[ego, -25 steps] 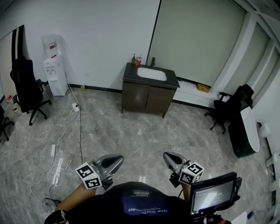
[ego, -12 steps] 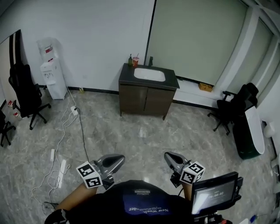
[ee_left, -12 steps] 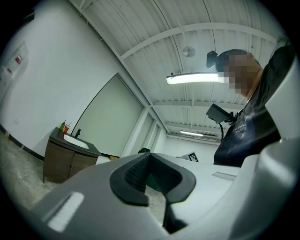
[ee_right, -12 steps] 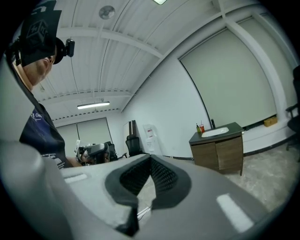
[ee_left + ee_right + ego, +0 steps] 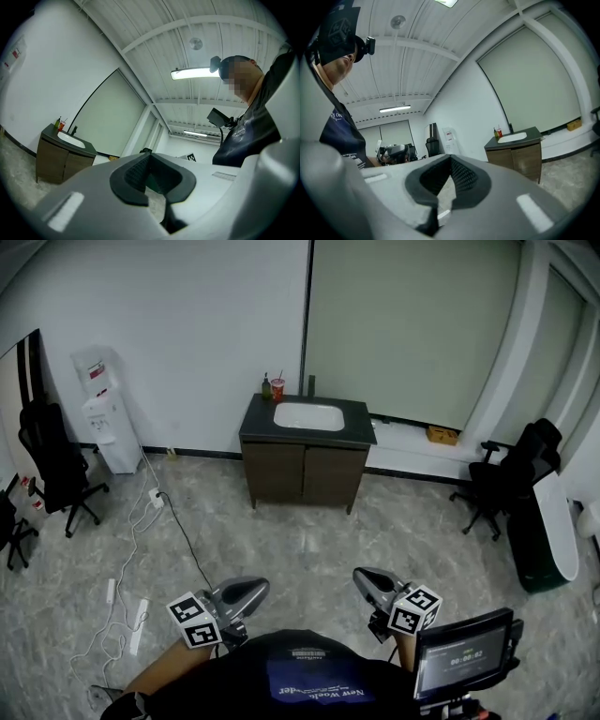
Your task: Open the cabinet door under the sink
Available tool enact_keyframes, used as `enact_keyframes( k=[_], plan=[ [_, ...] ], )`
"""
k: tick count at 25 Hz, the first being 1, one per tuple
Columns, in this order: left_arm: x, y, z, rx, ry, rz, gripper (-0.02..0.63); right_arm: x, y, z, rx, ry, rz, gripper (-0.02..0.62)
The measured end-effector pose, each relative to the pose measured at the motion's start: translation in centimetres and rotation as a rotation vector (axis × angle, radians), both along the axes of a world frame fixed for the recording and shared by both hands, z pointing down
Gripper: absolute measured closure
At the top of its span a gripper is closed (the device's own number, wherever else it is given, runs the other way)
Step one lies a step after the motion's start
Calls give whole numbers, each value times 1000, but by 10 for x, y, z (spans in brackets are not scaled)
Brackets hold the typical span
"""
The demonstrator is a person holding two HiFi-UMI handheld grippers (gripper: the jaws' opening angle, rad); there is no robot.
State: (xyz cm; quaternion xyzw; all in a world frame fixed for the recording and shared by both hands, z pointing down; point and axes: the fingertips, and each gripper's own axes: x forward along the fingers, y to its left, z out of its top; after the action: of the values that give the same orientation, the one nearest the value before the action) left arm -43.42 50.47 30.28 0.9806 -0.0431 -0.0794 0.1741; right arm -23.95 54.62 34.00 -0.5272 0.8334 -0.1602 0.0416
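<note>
Head view: the cabinet (image 5: 305, 474) stands against the far wall, well apart from both tools. Its left door (image 5: 277, 473) and right door (image 5: 332, 476) both lie closed, flush with the front. The sink (image 5: 307, 415) is set into the dark worktop (image 5: 354, 433) above the doors. A faucet (image 5: 311, 384) rises behind the sink, and a bottle (image 5: 266, 384) and a cup (image 5: 277, 388) stand at the rear left corner of the worktop. A water dispenser (image 5: 105, 418) stands near the wall to the left, with cables (image 5: 141, 540) trailing across the floor (image 5: 300, 540). The left tool (image 5: 246, 592) and right tool (image 5: 369, 581) sit at the bottom of the frame, above the floor, both pointing toward the cabinet. Left gripper view: the jaws are fully together with their tips meeting, and nothing is gripped between the dark pads (image 5: 133, 171). The cabinet appears far off at the left edge, doors closed. Right gripper view: the jaws are likewise together at the tips and hold nothing. The cabinet stands to the right of the jaws, at a distance, doors closed.
</note>
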Motion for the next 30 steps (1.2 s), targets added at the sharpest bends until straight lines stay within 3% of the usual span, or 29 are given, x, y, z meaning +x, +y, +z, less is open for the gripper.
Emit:
enact_keyframes(
  k=[8,20,25,30],
  plan=[
    [25,-60,13,-14,-4,41,606,21,-50,20,-31,-14,33,597],
    [13,-230,-16,42,21,149,606,8,-192,-21,24,45,149,597],
    [22,-279,-13,24,29,160,606,9,-232,-11,-2,38,158,597],
    [46,-312,-6,4,10,132,606,37,-272,-4,-26,11,135,597]
  ],
)
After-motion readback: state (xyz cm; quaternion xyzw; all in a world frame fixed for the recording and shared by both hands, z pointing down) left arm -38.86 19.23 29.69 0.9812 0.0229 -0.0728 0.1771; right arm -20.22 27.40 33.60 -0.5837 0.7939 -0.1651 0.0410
